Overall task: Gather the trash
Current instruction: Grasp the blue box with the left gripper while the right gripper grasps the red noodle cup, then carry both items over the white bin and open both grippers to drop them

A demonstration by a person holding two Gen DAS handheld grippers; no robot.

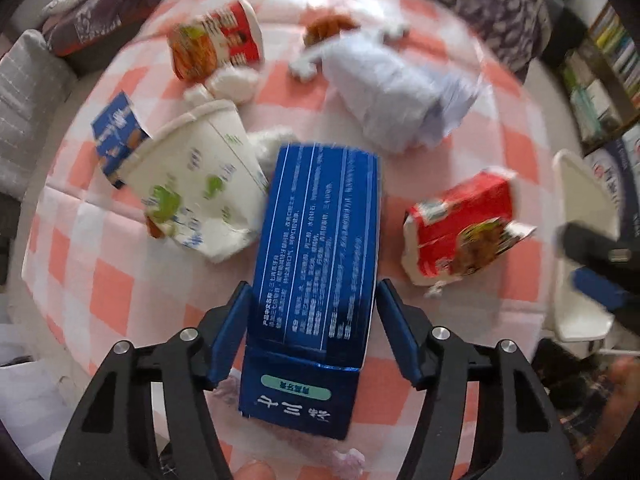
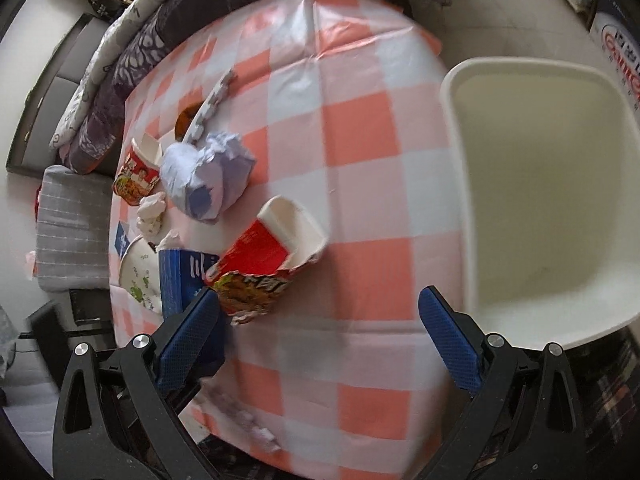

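Observation:
A long blue carton lies on the checked tablecloth between the fingers of my left gripper. The jaws stand wide, with a gap on each side of the carton, so it is open. Around it lie a white paper cup, a crushed red noodle cup, another red cup and crumpled pale paper. My right gripper is open and empty over the cloth, beside the crushed red cup. The white bin stands at its right.
A small blue box, white tissue wads and a white foam piece lie at the back. Patterned cushions border the table's far edge. The right gripper and bin show at the right of the left wrist view.

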